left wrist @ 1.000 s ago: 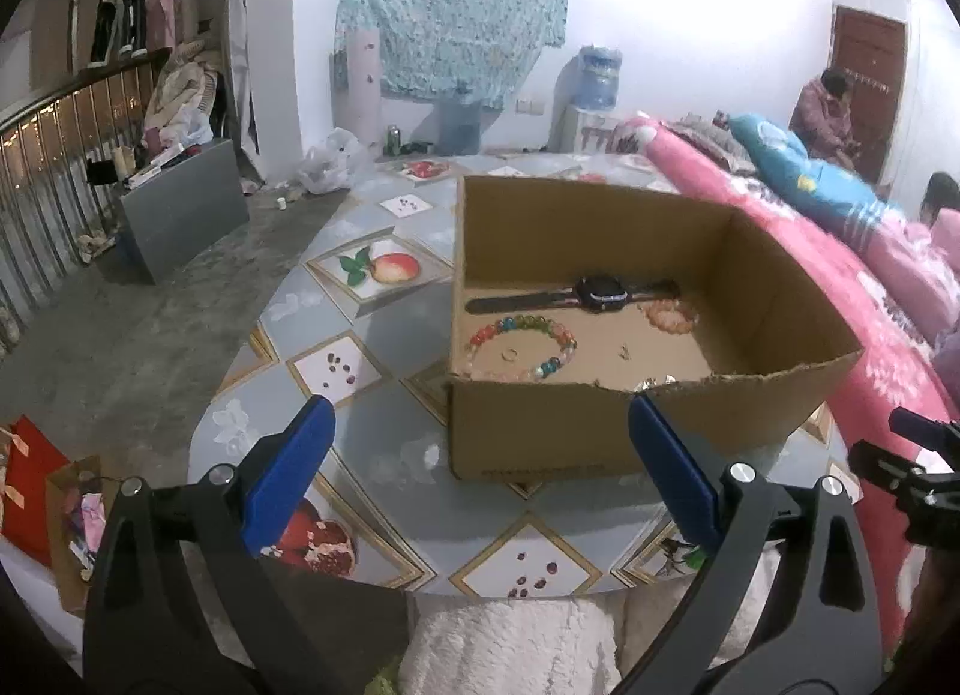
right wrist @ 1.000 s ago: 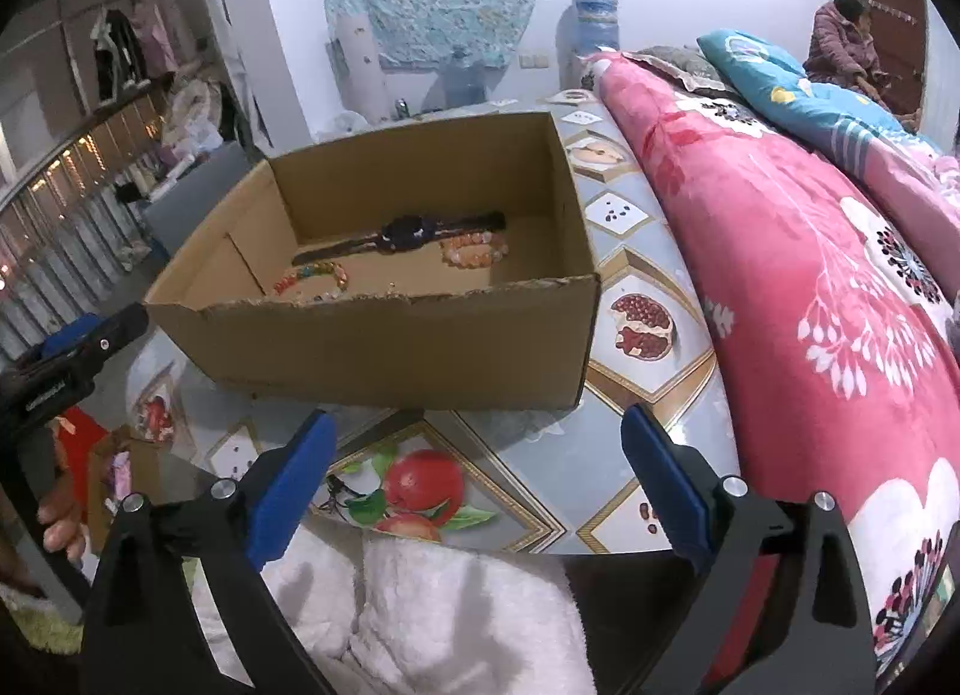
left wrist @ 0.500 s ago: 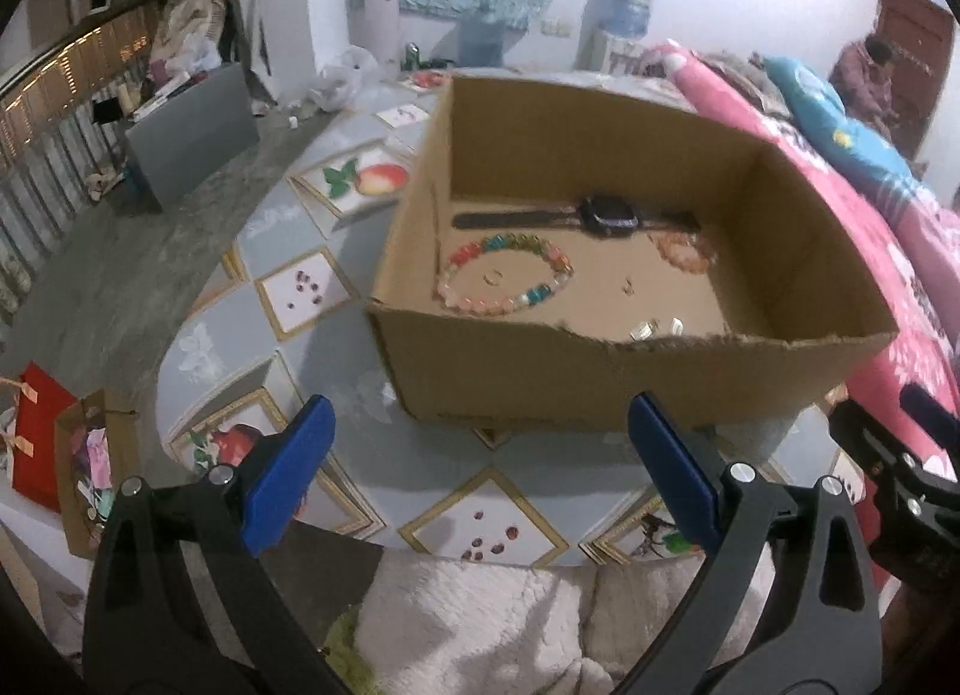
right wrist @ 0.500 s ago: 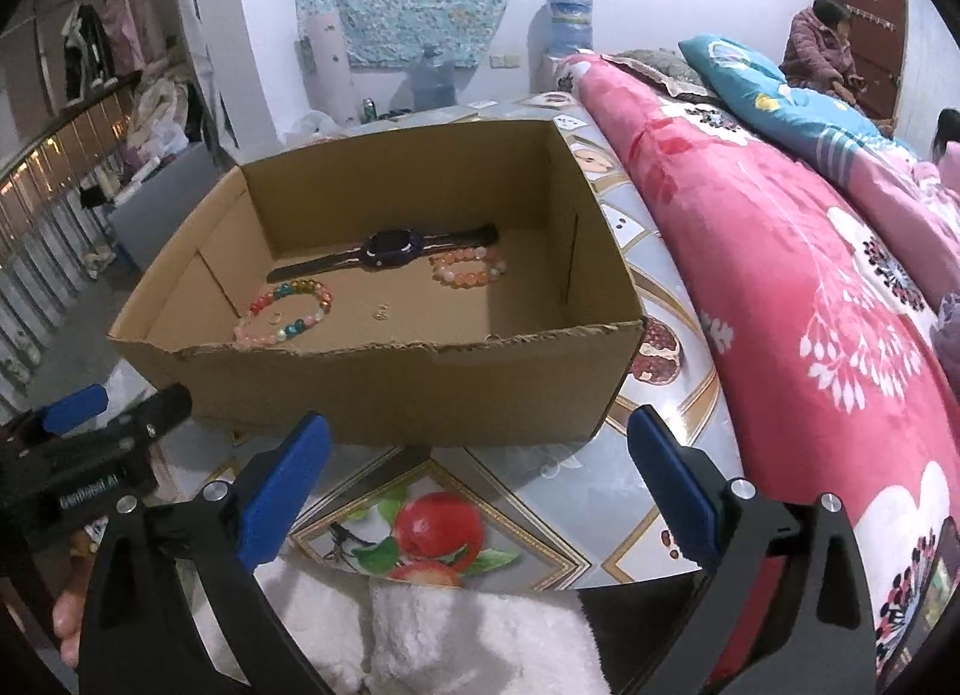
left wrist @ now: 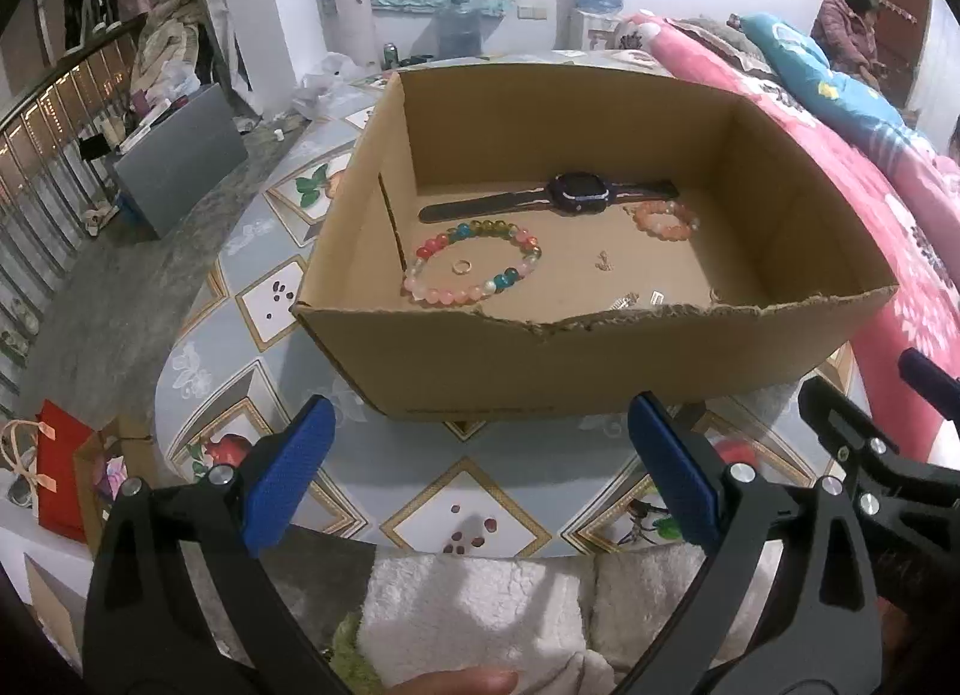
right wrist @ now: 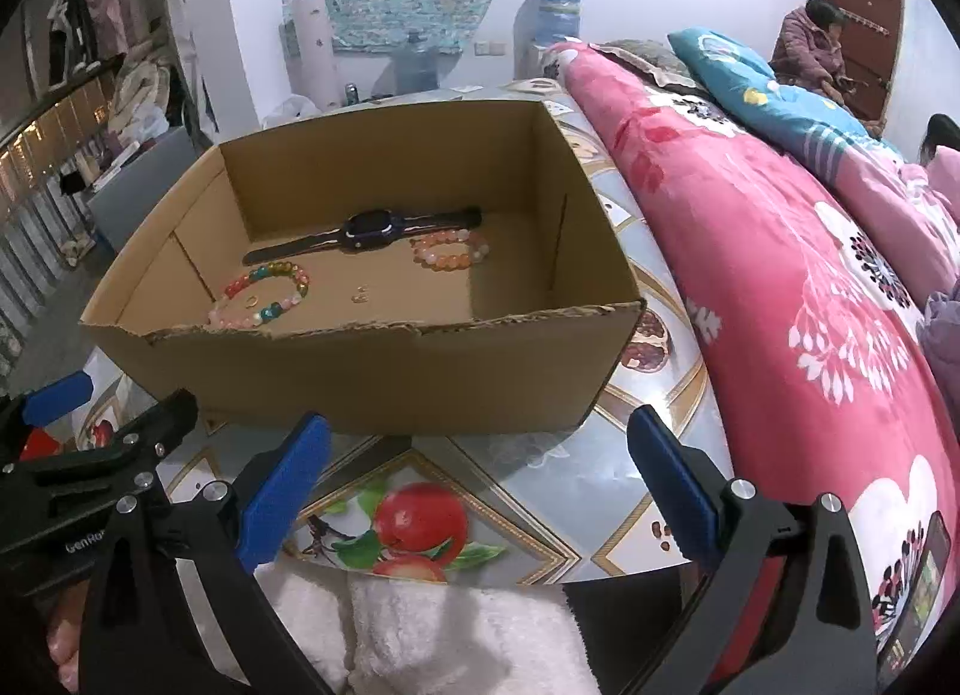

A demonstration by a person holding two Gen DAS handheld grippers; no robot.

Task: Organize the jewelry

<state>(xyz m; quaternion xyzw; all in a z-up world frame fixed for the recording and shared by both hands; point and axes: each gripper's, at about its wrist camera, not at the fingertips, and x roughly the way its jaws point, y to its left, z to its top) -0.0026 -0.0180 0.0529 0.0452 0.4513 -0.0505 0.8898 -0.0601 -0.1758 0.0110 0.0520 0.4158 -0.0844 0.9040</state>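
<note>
An open cardboard box (left wrist: 600,359) (right wrist: 372,377) stands on the round patterned table (left wrist: 228,329). Inside lie a black watch (left wrist: 576,194) (right wrist: 372,227), a multicoloured bead bracelet (left wrist: 474,263) (right wrist: 264,293) with a small gold ring (left wrist: 461,266) inside it, an orange bead bracelet (left wrist: 663,219) (right wrist: 450,251), a tiny gold charm (left wrist: 602,261) (right wrist: 359,294) and small silver pieces (left wrist: 636,299) by the near wall. My left gripper (left wrist: 480,467) is open and empty, in front of the box. My right gripper (right wrist: 474,473) is open and empty, also in front of the box.
A pink flowered quilt (right wrist: 780,251) covers the bed right of the table. A person (right wrist: 810,47) sits at the far right. A grey box (left wrist: 180,167) and a railing (left wrist: 36,155) are to the left. A red bag (left wrist: 60,467) lies on the floor.
Both grippers have risen and tilted to look down into the box; the left one has shifted so the box sits more centred. Both stay open and empty.
</note>
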